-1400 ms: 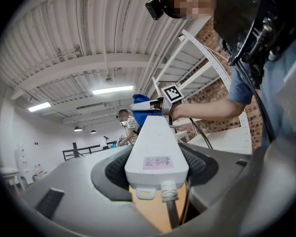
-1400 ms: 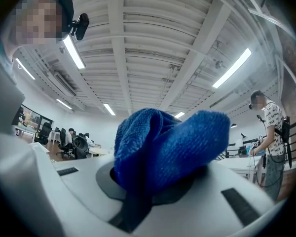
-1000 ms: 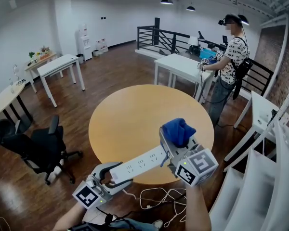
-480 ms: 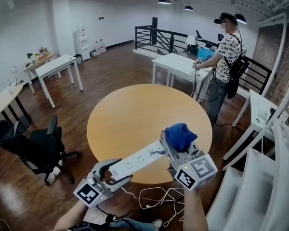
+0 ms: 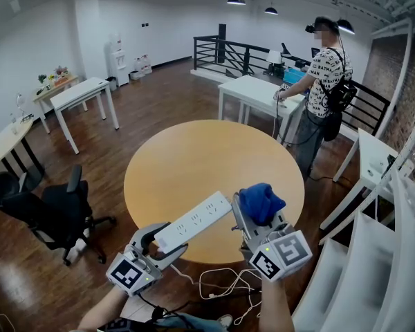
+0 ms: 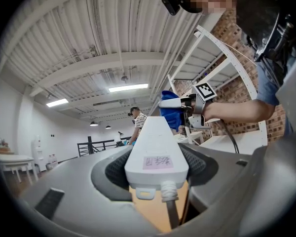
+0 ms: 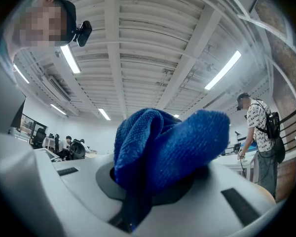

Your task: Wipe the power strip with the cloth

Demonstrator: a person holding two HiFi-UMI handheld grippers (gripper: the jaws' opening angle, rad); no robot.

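Observation:
A long white power strip [image 5: 194,221] is held in the air over the near edge of the round wooden table [image 5: 194,164], tilted up to the right. My left gripper [image 5: 160,246] is shut on its cord end [image 6: 157,162]. A bunched blue cloth [image 5: 261,202] sticks up from my right gripper [image 5: 254,220], which is shut on it. The cloth [image 7: 163,144] stands just right of the strip's far end, with a small gap between them. In the left gripper view the cloth [image 6: 170,113] shows beyond the strip's tip.
The strip's white cable [image 5: 225,282] lies coiled on the dark wood floor below. A black office chair [image 5: 52,213] stands at the left. White shelving [image 5: 380,254] rises at the right. A person [image 5: 325,88] stands by a white table [image 5: 256,95] behind.
The power strip has drawn back to the left and turned, so its far end no longer touches the cloth. The right gripper dropped slightly with the cloth.

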